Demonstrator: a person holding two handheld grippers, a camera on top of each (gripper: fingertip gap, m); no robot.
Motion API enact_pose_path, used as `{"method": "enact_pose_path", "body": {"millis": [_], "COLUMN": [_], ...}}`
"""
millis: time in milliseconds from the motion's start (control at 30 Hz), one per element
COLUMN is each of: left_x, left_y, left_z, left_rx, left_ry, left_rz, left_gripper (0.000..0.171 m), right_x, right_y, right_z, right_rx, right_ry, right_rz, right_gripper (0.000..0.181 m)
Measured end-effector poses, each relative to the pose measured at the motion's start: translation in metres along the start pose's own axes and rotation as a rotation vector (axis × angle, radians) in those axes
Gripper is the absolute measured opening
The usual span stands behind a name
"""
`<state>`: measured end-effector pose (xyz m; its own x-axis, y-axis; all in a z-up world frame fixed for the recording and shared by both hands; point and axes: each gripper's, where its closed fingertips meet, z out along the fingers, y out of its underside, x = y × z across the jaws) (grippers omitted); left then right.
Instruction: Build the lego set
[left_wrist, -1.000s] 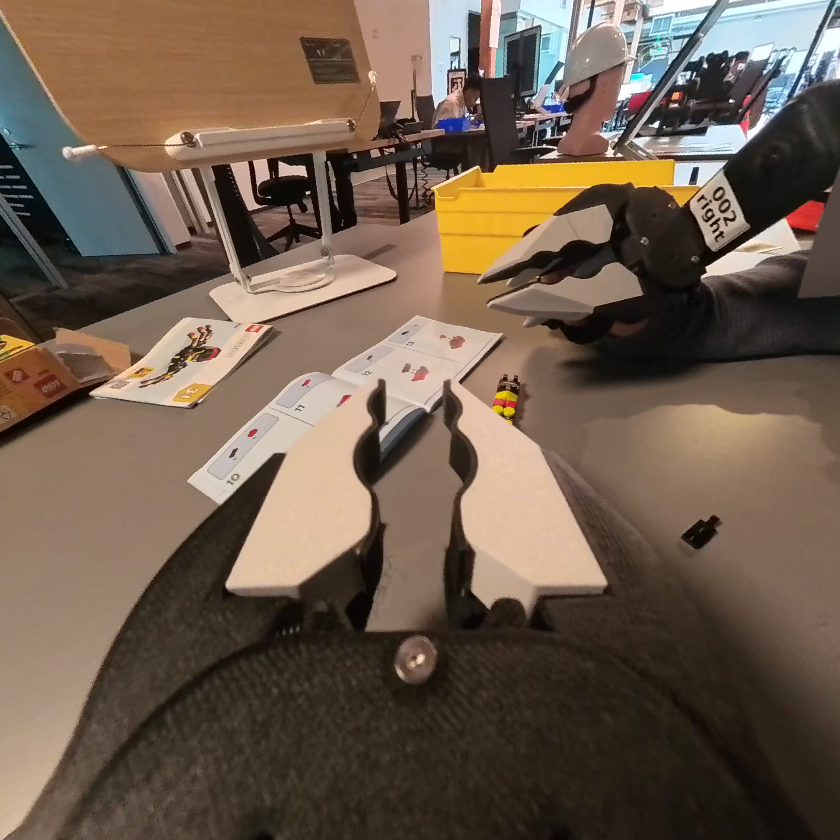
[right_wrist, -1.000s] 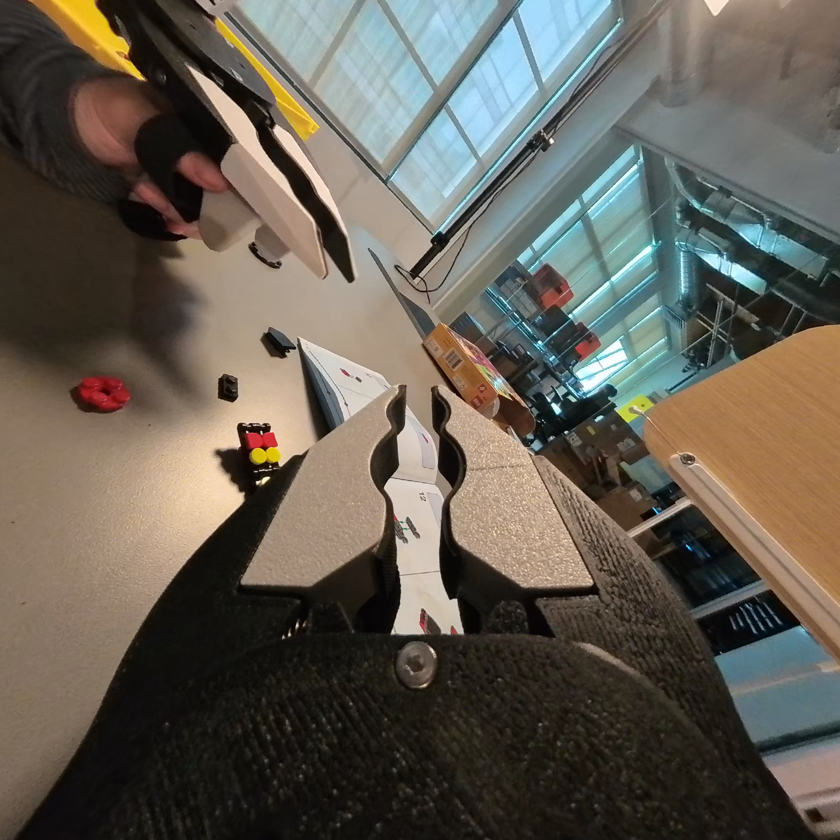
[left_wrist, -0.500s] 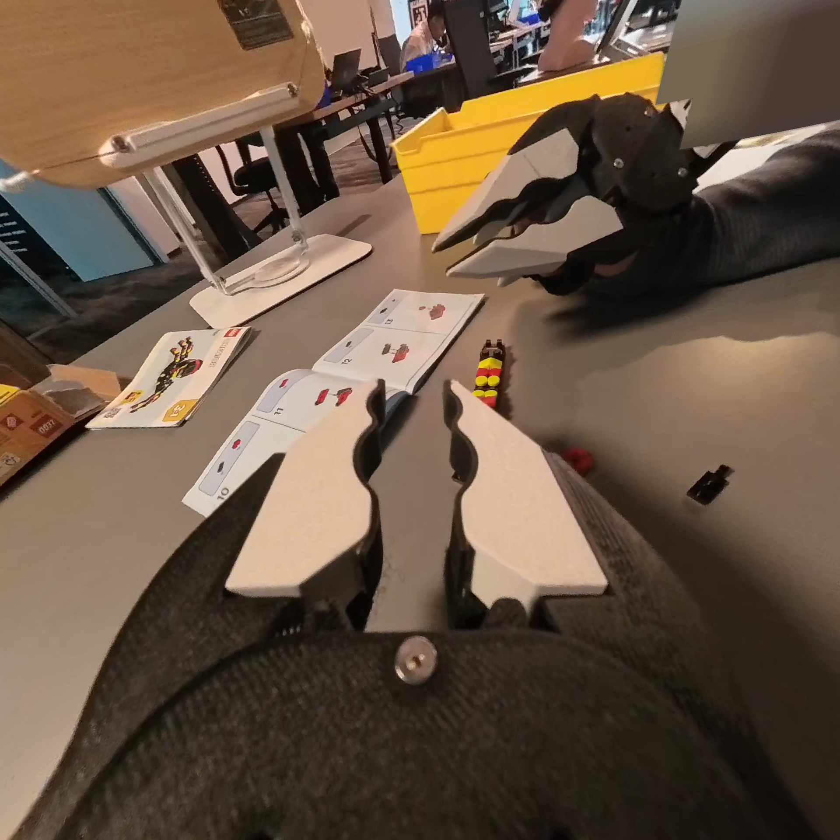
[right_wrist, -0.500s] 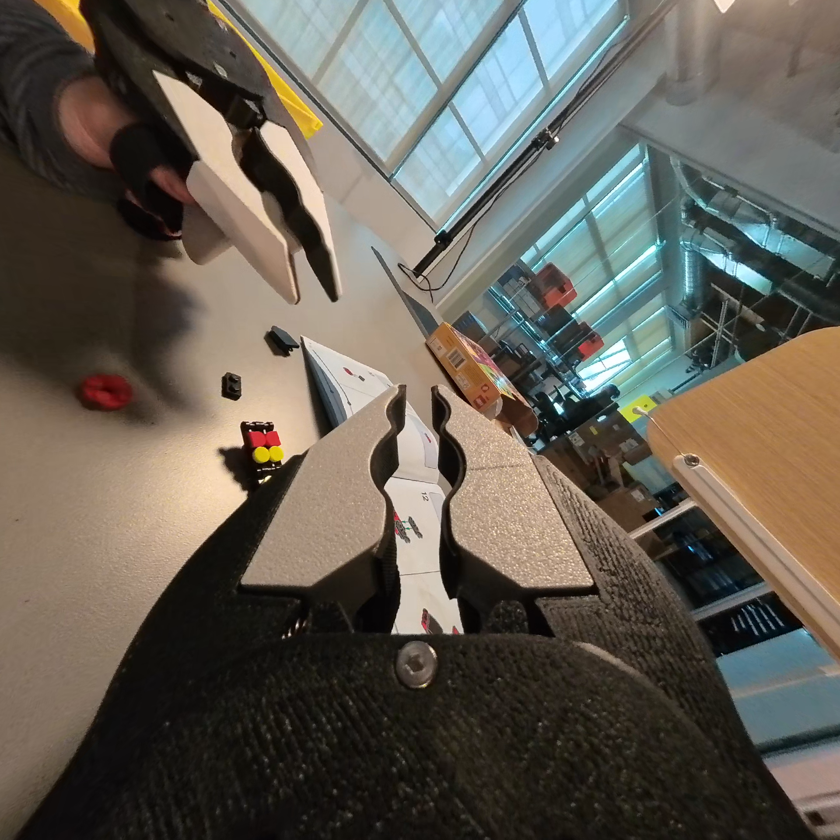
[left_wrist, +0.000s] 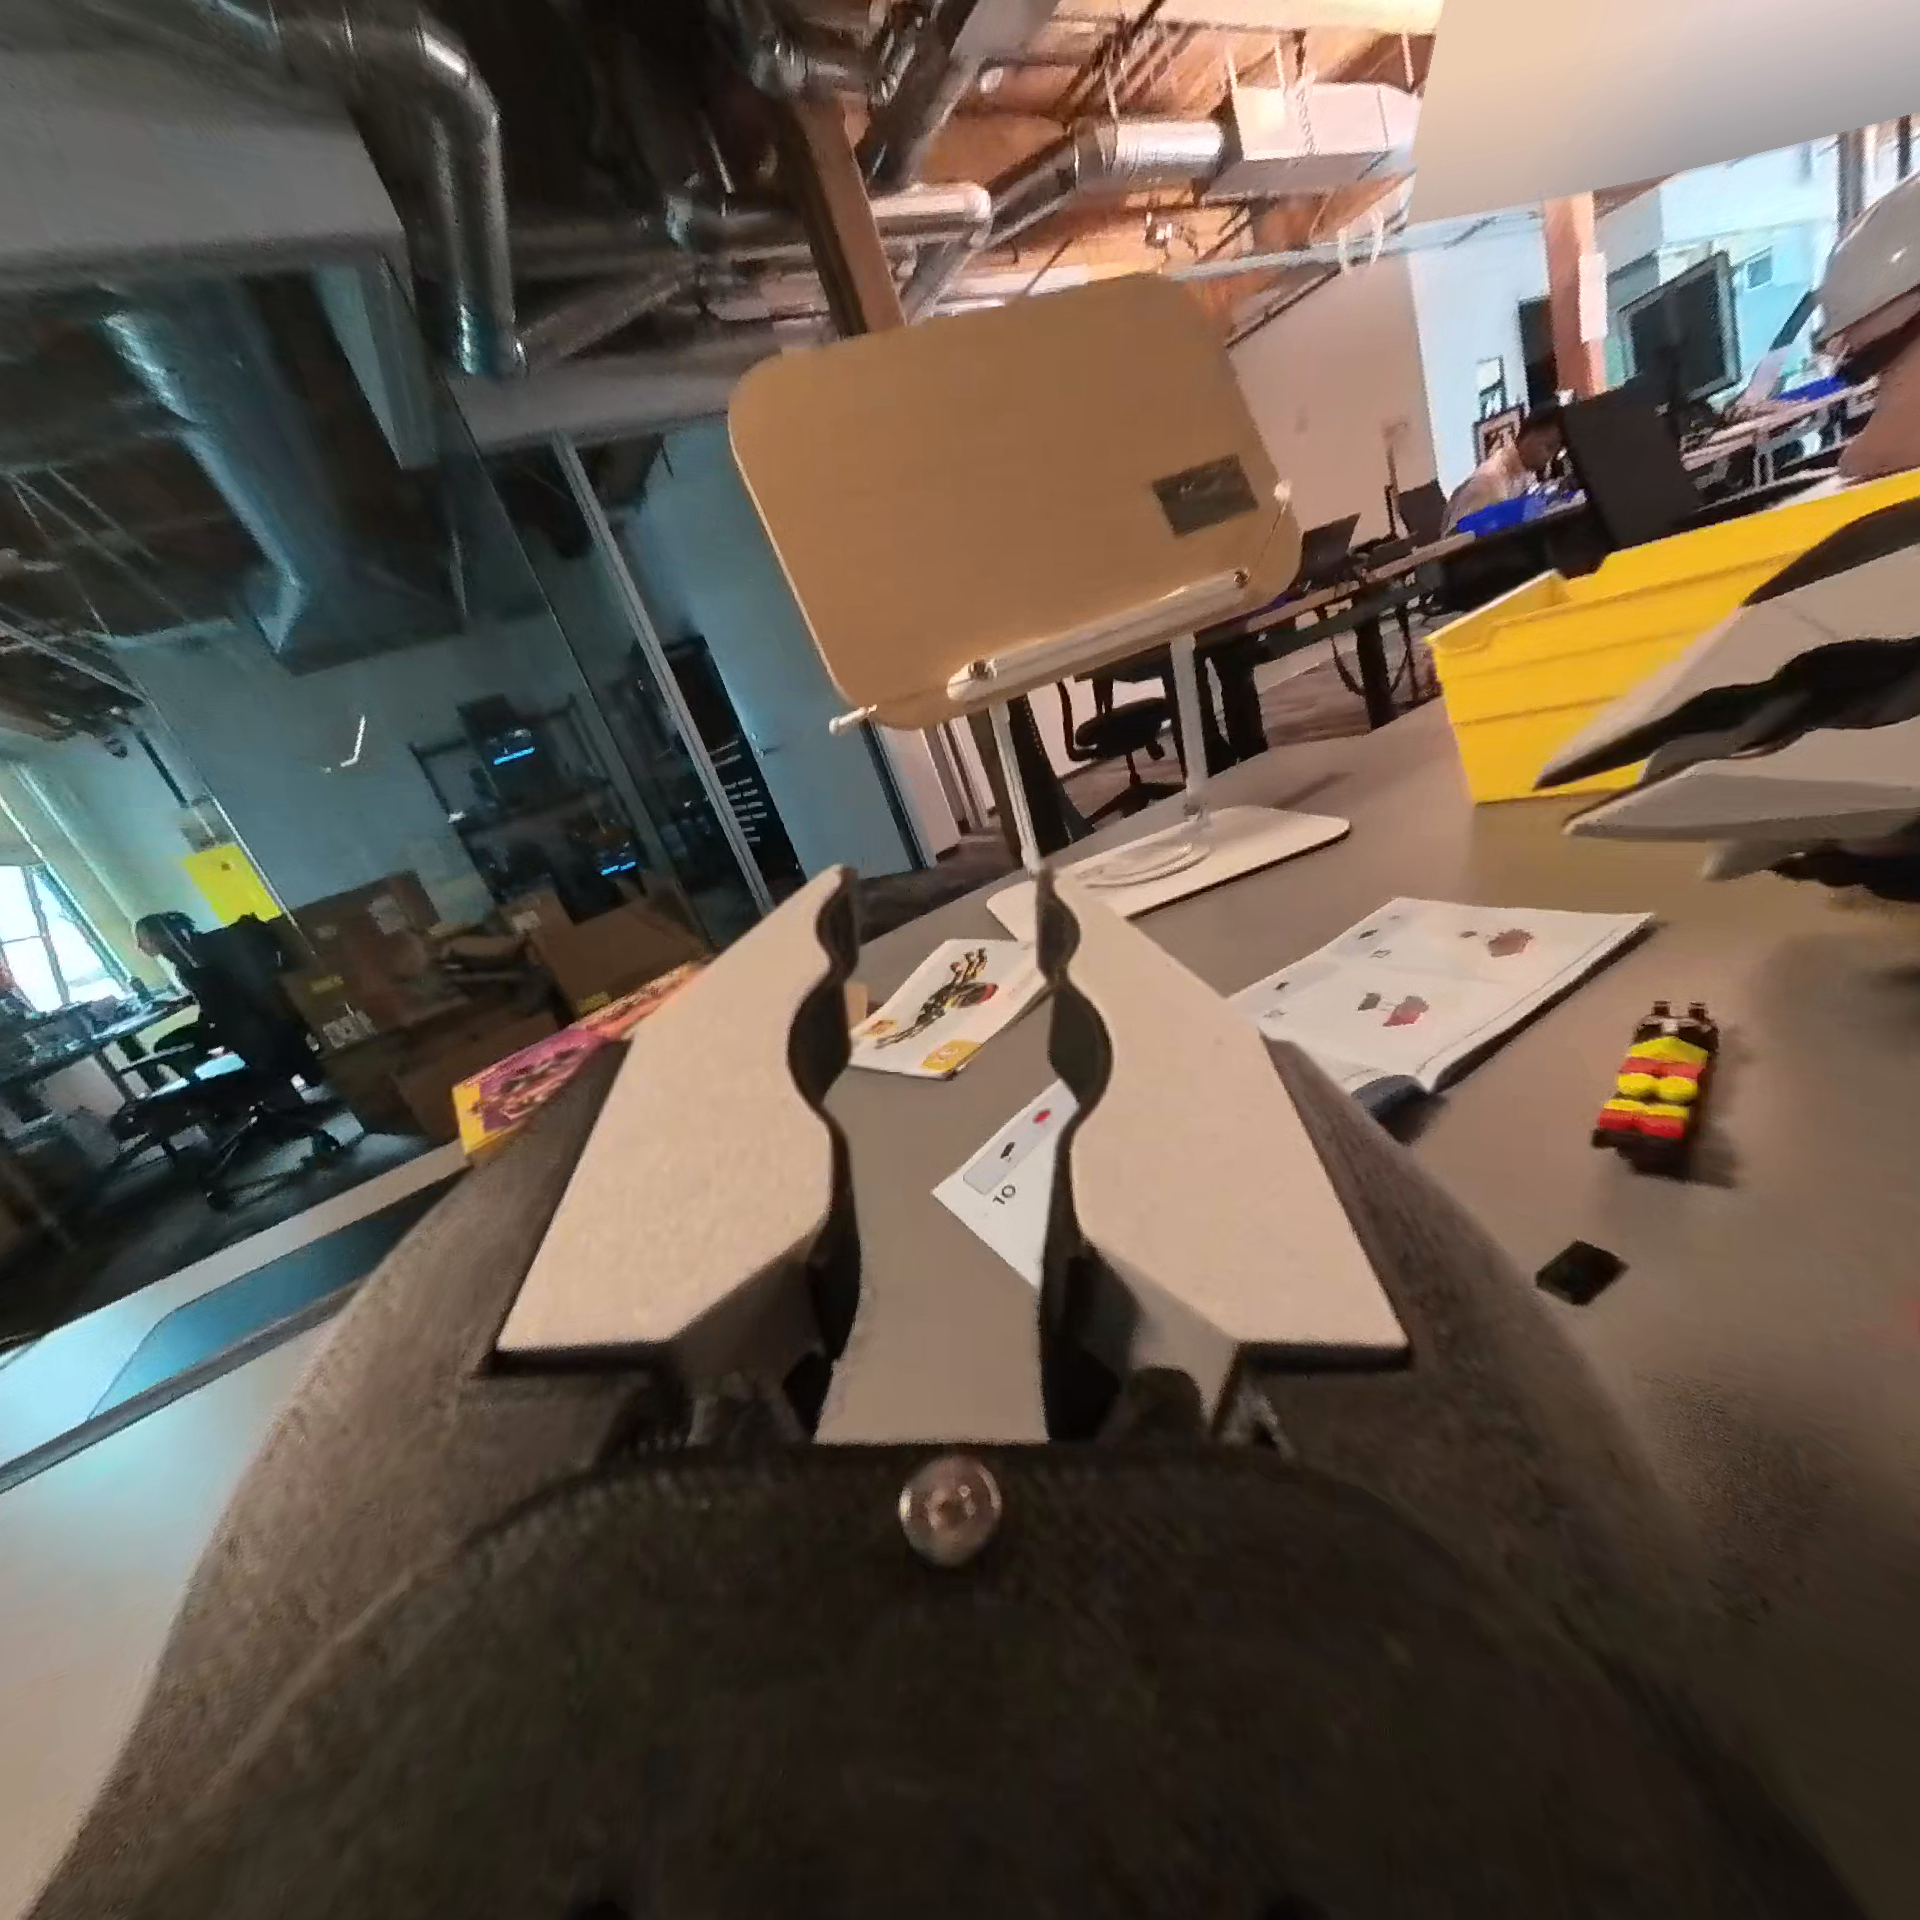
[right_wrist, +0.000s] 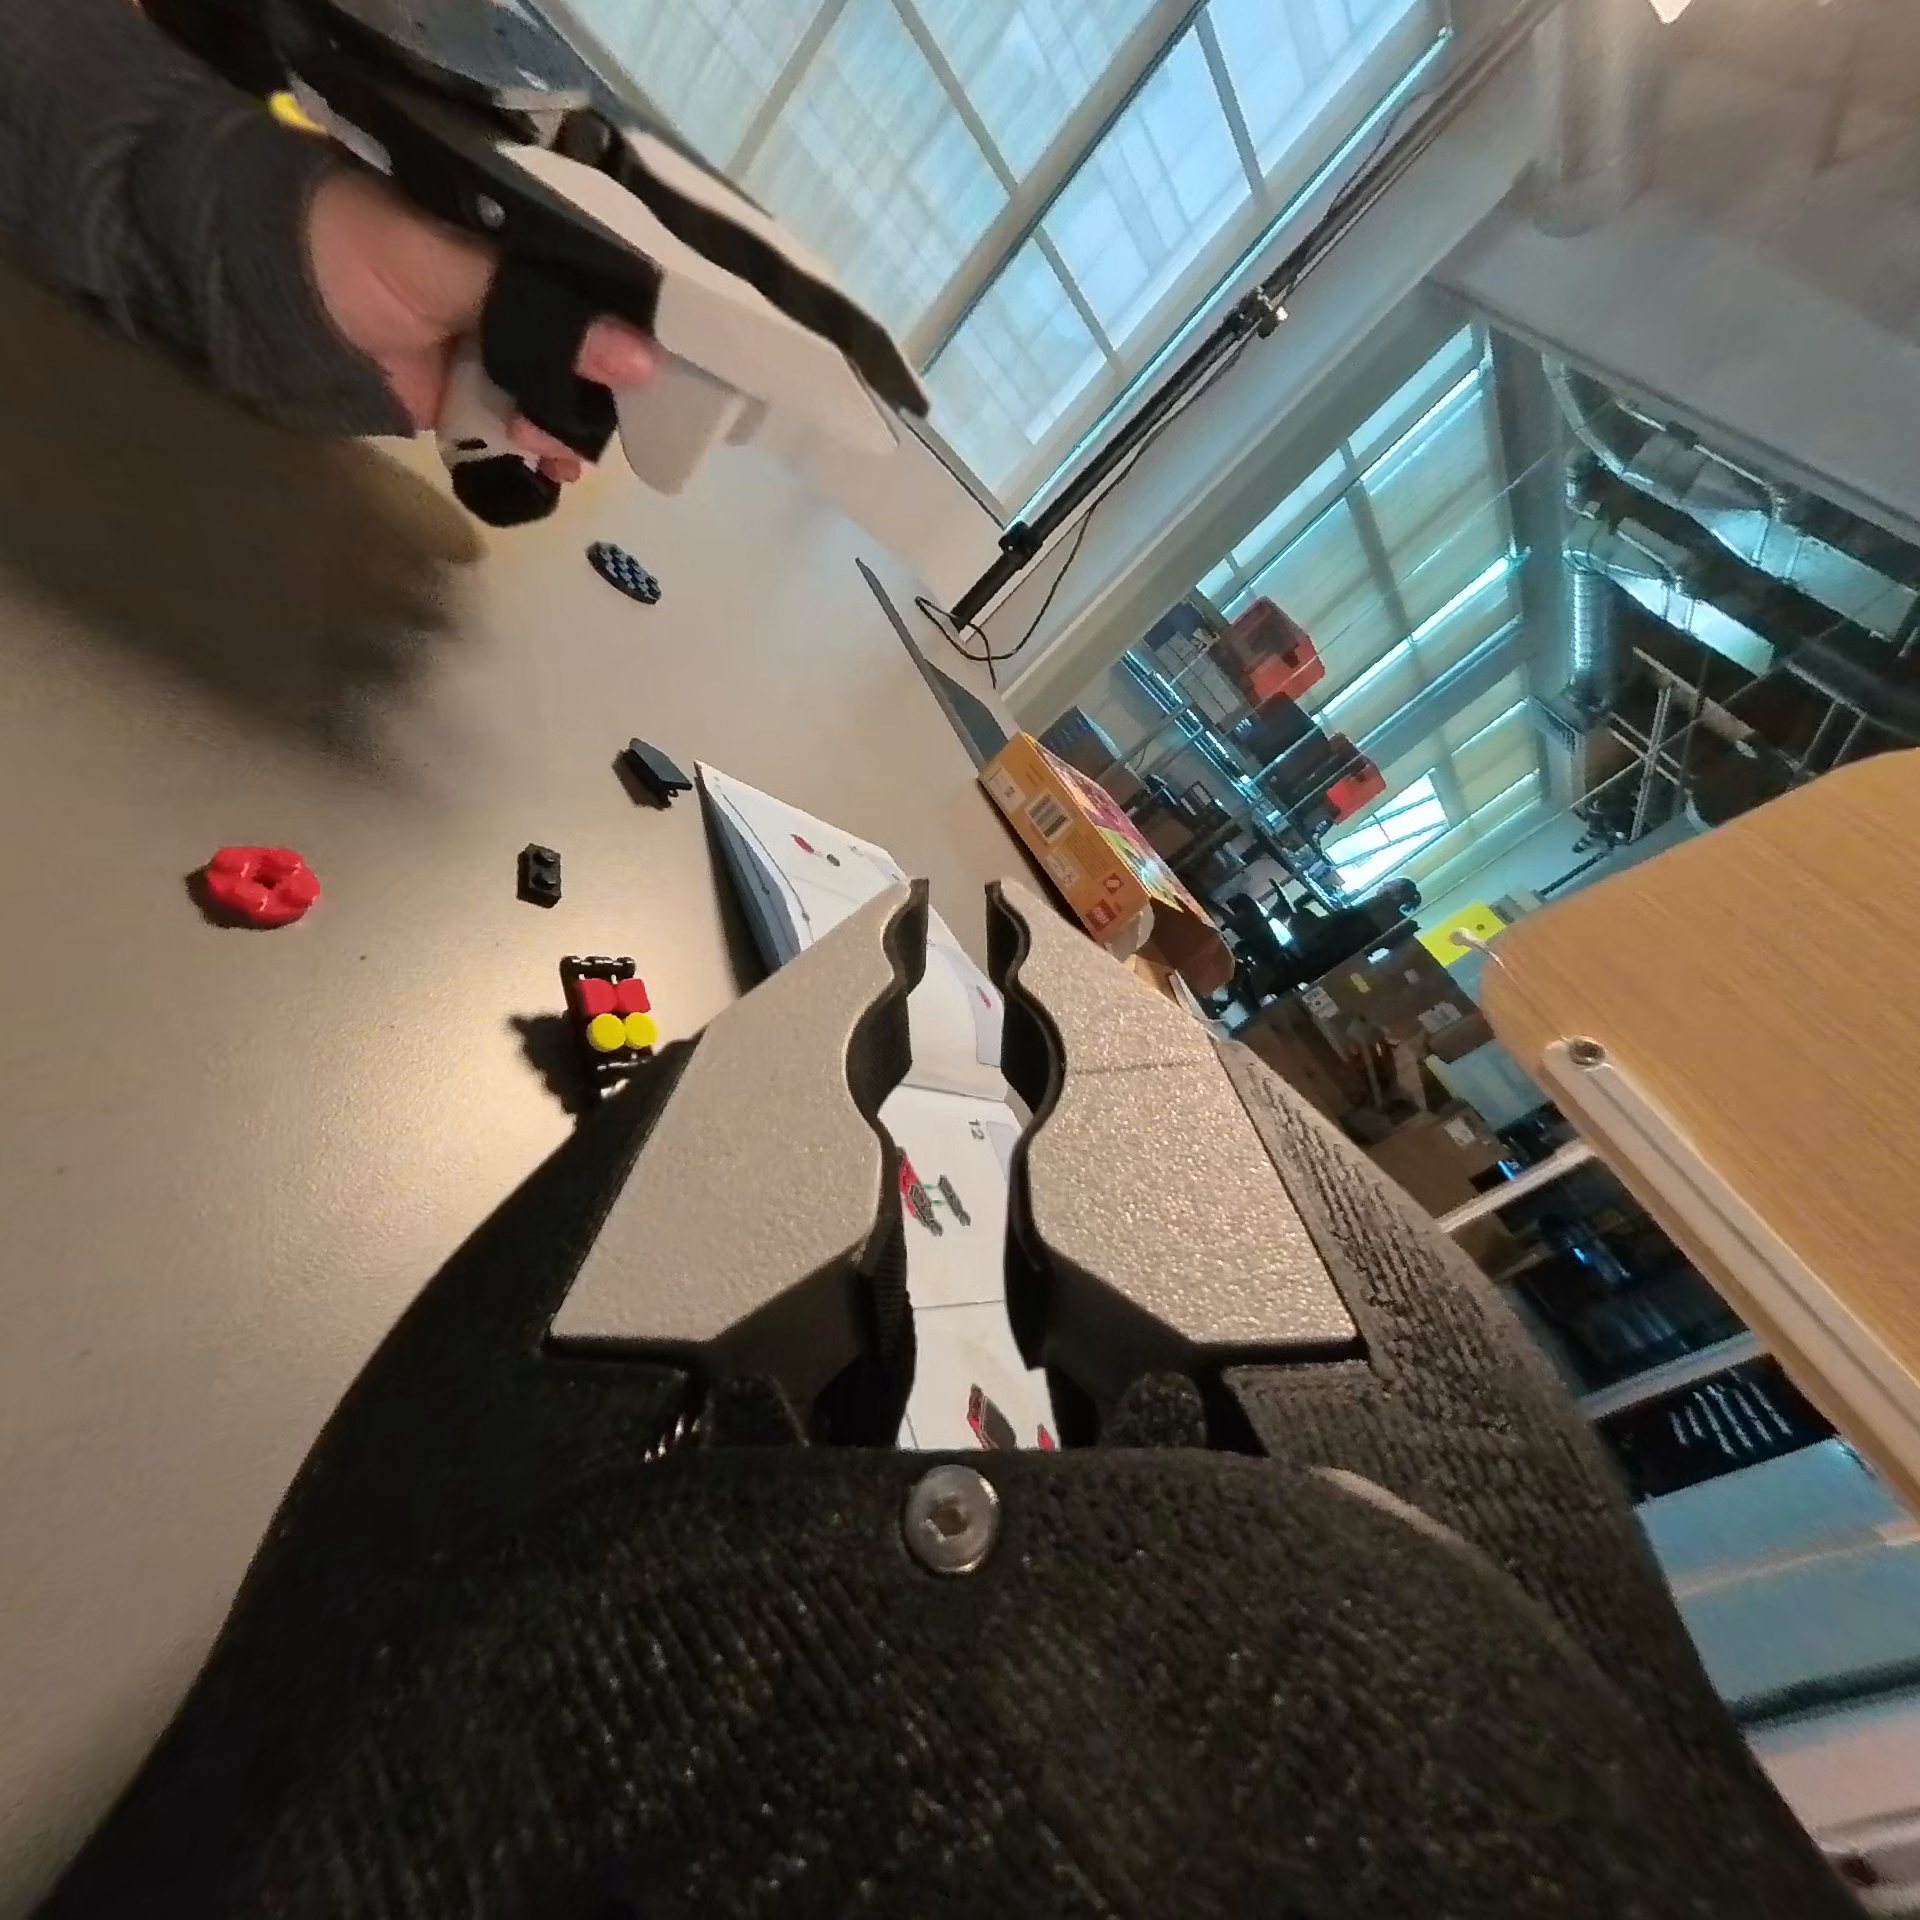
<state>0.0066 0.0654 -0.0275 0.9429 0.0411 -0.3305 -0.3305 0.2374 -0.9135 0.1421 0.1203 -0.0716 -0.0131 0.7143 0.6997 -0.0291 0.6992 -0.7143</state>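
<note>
Hovering above the grey table, the left gripper has its jaws apart with nothing between them; through the gap show bare tabletop and a corner of the open instruction booklet.

Landmark: that booklet, lying flat. Left wrist view, left to right:
- Orange-and-pink lego box, left of the booklet, at the table's edge.
- Closed second booklet, just left of the open one.
- Wooden book stand on a white base, behind the booklet.
- Part-built lego model, black with red and yellow bricks, on the table just right of the booklet.
- Small black piece, near side of the model, apart from it.
- Yellow bin, behind and right of the booklet.
- Right gripper, above the table right of the booklet, tips slightly parted and empty.

Right wrist view: the right gripper's jaws stand narrowly apart over the booklet's pages, holding nothing. Left of the booklet lie a red round piece, a small black brick, a black flat piece and a black round plate. A gloved hand holds the left gripper above them.
</note>
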Motion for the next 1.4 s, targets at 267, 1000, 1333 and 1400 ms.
{"method": "enact_pose_path", "body": {"millis": [267, 1000, 1333, 1400], "left_x": [0.024, -0.204, -0.211, -0.195], "left_y": [-0.043, 0.026, 0.084, 0.087], "left_z": [-0.008, -0.263, -0.269, -0.265], "left_rx": [0.095, -1.238, -1.502, -1.511], "left_ry": [0.038, -0.139, 0.001, 0.067], "left_rz": [0.260, -0.101, -0.258, -0.332], "left_gripper": [0.048, 0.025, 0.023, 0.024], "right_x": [-0.009, 0.003, 0.004, 0.004], "right_y": [0.005, 0.029, 0.029, 0.028], "right_z": [0.000, 0.007, 0.006, 0.006], "right_rx": [-0.076, -0.191, -0.175, -0.170], "right_ry": [0.014, 0.052, 0.043, 0.039], "right_rz": [-0.183, -0.183, -0.156, -0.158], "right_gripper": [0.008, 0.011, 0.011, 0.011]}}
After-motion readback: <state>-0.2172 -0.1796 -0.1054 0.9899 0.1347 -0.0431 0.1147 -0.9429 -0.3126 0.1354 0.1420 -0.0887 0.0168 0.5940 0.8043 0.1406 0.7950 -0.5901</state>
